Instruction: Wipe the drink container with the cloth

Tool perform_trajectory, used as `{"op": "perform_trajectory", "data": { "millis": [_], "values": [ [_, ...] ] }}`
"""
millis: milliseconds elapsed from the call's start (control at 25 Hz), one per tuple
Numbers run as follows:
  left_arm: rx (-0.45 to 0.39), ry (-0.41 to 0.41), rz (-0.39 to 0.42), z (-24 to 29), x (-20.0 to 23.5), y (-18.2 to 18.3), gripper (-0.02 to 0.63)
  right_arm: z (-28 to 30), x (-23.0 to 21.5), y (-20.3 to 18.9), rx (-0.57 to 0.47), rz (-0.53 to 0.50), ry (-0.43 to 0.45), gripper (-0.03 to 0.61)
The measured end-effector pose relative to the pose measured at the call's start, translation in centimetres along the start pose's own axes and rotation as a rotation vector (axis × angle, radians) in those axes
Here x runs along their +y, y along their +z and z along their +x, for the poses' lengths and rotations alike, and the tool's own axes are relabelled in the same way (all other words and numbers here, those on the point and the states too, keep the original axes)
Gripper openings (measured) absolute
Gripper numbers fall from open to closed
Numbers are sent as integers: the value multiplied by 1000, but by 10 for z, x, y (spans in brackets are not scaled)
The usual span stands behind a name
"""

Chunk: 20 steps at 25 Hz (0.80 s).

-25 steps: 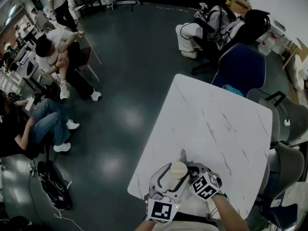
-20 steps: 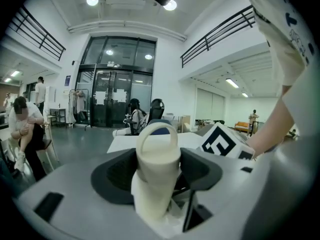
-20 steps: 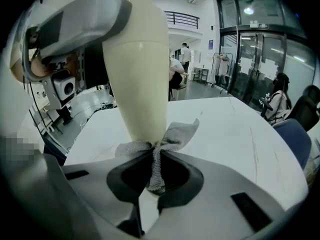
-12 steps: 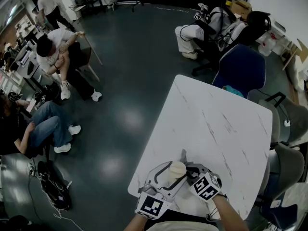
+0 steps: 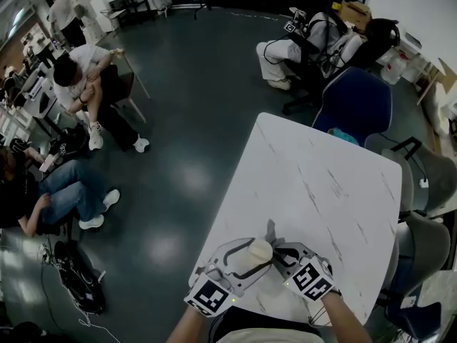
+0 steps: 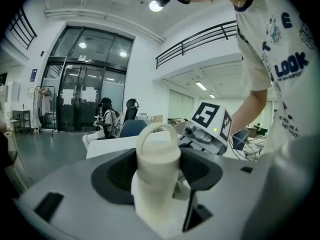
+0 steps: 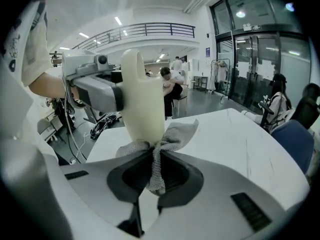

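Note:
A cream drink bottle with a loop handle on its cap is held tilted above the near edge of the white marble table. My left gripper is shut on the bottle, its jaws round the body below the cap. My right gripper is shut on a grey cloth, bunched between its jaws and pressed against the bottle. In the head view the cloth shows as a small grey point by the bottle.
A blue chair stands at the table's far side and a grey chair at its right. Several people sit on chairs to the left and beyond the table. A bag and cables lie on the dark floor.
My left gripper has swung out to the left and turned, laying the bottle more on its side. The right gripper with the cloth has shifted slightly along the bottle.

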<state>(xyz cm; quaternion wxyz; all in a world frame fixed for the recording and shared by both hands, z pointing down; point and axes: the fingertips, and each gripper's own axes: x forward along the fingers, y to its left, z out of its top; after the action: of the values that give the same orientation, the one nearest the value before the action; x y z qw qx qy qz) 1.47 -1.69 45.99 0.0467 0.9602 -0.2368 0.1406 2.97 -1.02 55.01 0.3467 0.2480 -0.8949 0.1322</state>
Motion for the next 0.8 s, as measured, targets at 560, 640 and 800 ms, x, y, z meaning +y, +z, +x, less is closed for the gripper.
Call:
{"op": "perform_trajectory", "data": {
  "millis": [560, 640, 800],
  "values": [
    [28, -215, 79, -1, -3, -5, 278, -31, 1, 35, -48, -81, 21, 43],
    [41, -257, 95, -2, -4, -6, 278, -35, 1, 40, -47, -99, 26, 43],
    [69, -355, 139, -3, -6, -9, 278, -39, 1, 46, -33, -137, 34, 43]
  ]
}}
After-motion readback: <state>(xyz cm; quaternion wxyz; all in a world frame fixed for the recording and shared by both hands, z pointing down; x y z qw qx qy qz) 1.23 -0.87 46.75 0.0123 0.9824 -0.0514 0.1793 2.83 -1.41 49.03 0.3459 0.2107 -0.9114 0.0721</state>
